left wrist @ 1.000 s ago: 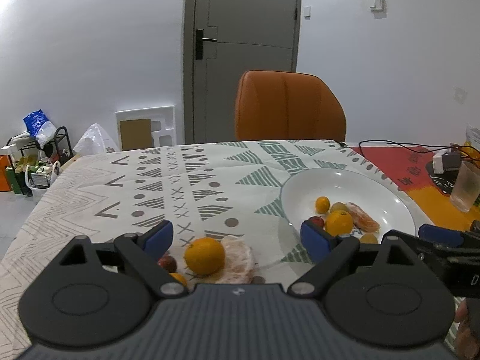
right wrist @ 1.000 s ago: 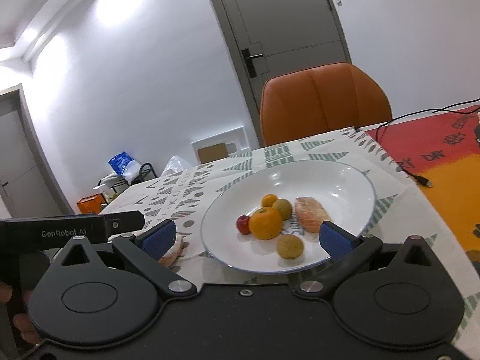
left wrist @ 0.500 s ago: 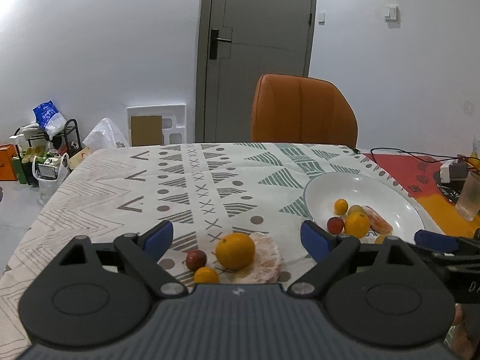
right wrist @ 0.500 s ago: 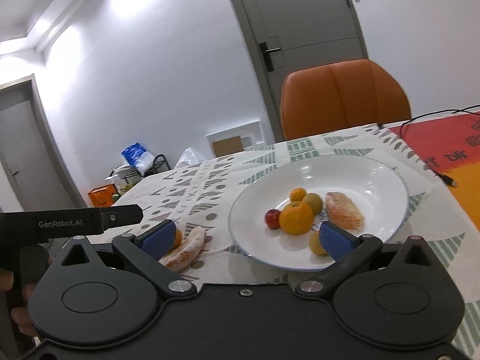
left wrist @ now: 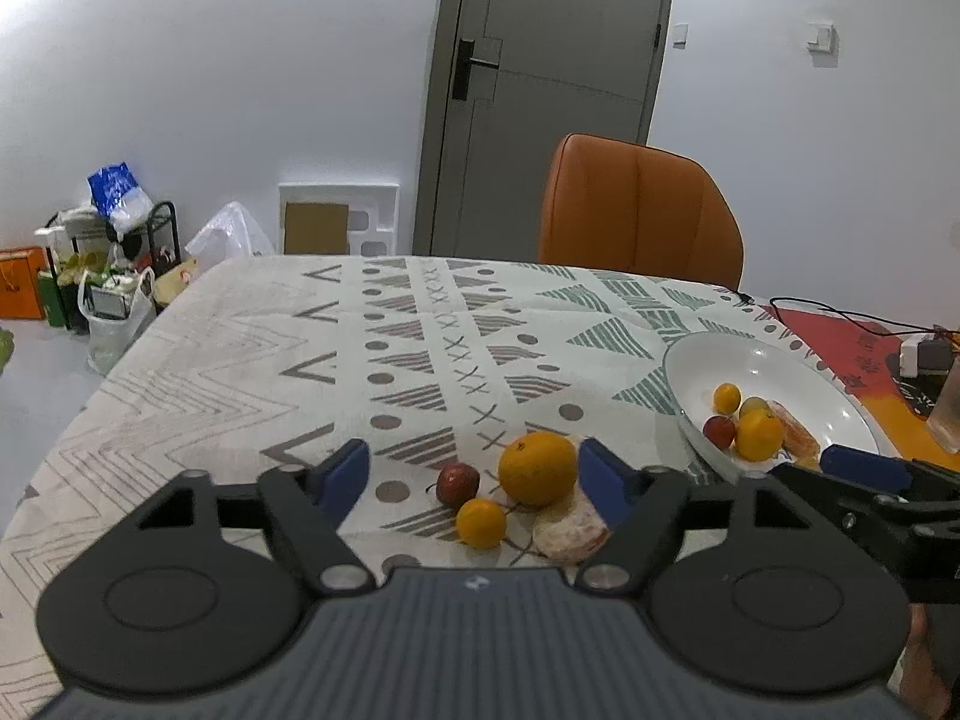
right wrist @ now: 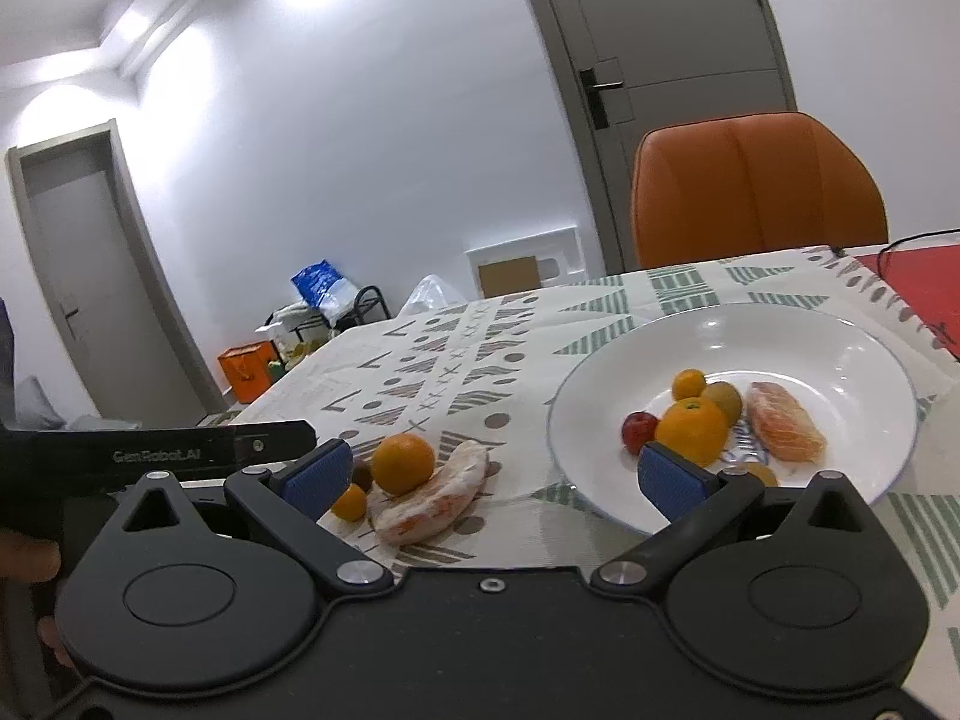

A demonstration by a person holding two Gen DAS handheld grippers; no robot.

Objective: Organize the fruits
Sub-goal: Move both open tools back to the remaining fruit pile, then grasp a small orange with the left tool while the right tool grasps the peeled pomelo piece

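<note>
Fruits lie in two groups on the bench [left wrist: 252, 360], which wears a patterned cloth. In the left wrist view, low and centre, a small red fruit [left wrist: 457, 482], a small orange citrus [left wrist: 480, 522], a large orange [left wrist: 537, 468] and a wrapped peeled piece [left wrist: 567, 531] sit close together on the cloth. The left hand-held gripper [left wrist: 474, 480] has its blue pads spread wide on either side of this group, gripping nothing; the right pad overlaps the wrapped piece in the picture, and contact cannot be told. At the right of that frame a white plate [left wrist: 780, 369] holds more fruit.

In the right wrist view the same loose group, led by the large orange [right wrist: 402, 462], sits at lower left, and the plate [right wrist: 810, 330] at centre right carries a red fruit [right wrist: 639, 431], an orange [right wrist: 691, 429], a small citrus [right wrist: 688, 384], a greenish-brown fruit [right wrist: 723, 399] and a wrapped peeled segment [right wrist: 783, 429]. The right hand-held gripper [right wrist: 489, 480] is also spread wide and holds nothing. An orange chair [right wrist: 759, 192] stands behind the bench.
</note>
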